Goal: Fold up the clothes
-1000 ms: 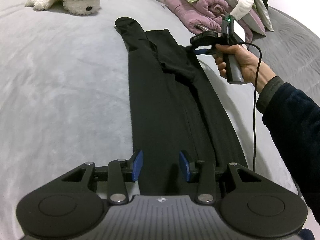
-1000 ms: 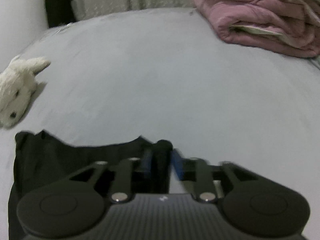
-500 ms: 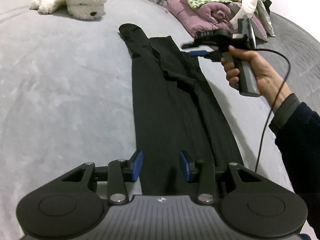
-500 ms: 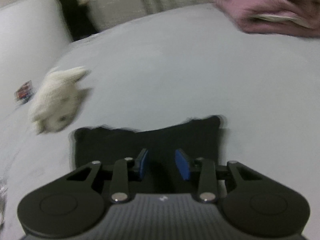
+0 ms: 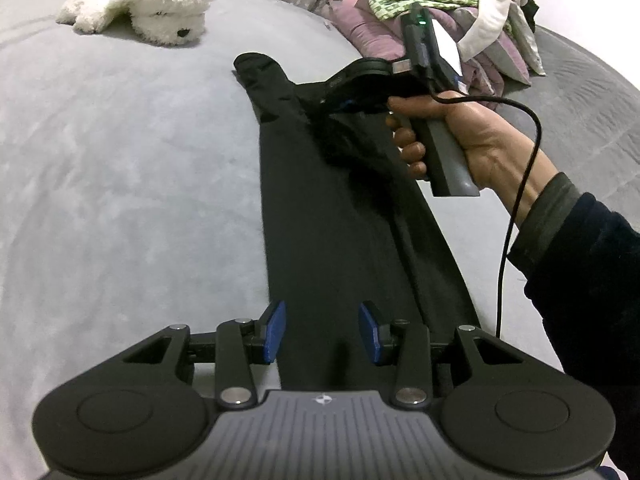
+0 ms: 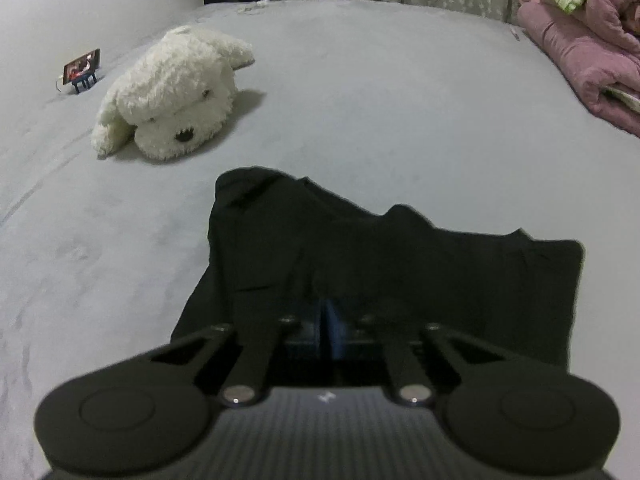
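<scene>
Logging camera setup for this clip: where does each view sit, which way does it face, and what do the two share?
Left wrist: on the left gripper, open, facing along the black trousers towards the right gripper; a hand and sleeve show.
Right wrist: on the right gripper, shut on the trousers' bunched end, facing the bed.
Shared: trousers, white plush dog, pink bedding.

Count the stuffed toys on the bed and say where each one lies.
1. A white plush dog lies on the grey bed, beyond the far end of the black garment and to its left. More could be hidden in the clothes pile.
</scene>
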{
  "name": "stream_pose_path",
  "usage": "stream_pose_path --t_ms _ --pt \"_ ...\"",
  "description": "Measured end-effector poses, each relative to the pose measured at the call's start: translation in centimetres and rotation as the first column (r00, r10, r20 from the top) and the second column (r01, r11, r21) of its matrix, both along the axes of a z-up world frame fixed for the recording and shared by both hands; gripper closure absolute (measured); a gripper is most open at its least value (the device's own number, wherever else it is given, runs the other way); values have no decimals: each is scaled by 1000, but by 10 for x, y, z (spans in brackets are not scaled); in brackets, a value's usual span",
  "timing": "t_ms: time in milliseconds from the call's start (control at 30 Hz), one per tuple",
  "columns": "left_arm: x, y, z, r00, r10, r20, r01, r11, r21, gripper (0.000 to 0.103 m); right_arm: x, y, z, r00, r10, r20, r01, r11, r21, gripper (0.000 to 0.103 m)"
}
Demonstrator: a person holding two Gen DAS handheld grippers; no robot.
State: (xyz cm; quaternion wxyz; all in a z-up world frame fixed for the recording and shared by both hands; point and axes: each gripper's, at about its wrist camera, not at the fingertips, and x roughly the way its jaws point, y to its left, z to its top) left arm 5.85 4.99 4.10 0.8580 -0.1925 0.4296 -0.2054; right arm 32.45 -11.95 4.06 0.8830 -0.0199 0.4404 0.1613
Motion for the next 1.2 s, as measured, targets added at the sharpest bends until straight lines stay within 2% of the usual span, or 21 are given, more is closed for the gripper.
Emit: stream_pose_path --t_ms 100,233,267,333,367,400,467,500,567,667,767,900,1067,1100,1200 --pt "1 1 0 1000 2 3 -2 1000 -2 64 -9 -11 16 998 29 48 -33 997 74 97" --pt "1 3 -1 1000 1 8 -1 1000 2 64 -17 1 12 990 134 38 -135 990 30 97" --pt "1 3 -1 1000 2 7 -2 1000 4 64 -15 3 7 992 123 28 -124 992 11 97" --pt "1 3 -1 1000 5 5 -5 1000 7 64 -11 3 2 998 64 24 -64 998 -18 91" --pt "1 3 -1 1000 6 4 -6 1000 8 64 -10 1 3 999 23 32 -22 1000 -22 78" --pt "1 4 0 1000 8 5 -8 1000 7 64 -12 -6 10 999 -1 49 0 999 34 71" --pt "1 6 0 1000 11 5 -11 1000 0 64 -21 -26 32 997 -38 71 24 980 197 68" --pt "1 6 1 1000 10 6 -10 1000 -5 64 -25 -38 44 996 -68 54 53 966 252 68" --pt "0 6 2 1000 7 10 -7 1000 -9 64 -31 -60 64 991 -130 -5 125 937 327 68" --pt "-1 6 5 1000 5 17 -5 1000 -10 64 -41 -90 85 979 -186 -87 206 901 382 68" --pt "-1 6 6 1000 9 19 -9 1000 -10 64 -56 -111 101 959 -240 -154 282 879 384 65" --pt "0 5 5 1000 15 12 -15 1000 -11 64 -80 -121 113 943 -250 -220 316 880 355 55" --pt "1 3 5 1000 13 11 -13 1000 -9 64 -135 -117 131 956 -183 -230 257 901 350 43" --pt "1 3 5 1000 12 10 -12 1000 -9 64 -147 -114 131 958 -168 -233 242 908 342 37" --pt "-1 2 6 1000 10 8 -10 1000 -2 64 -185 -108 122 956 -117 -268 199 932 304 30"
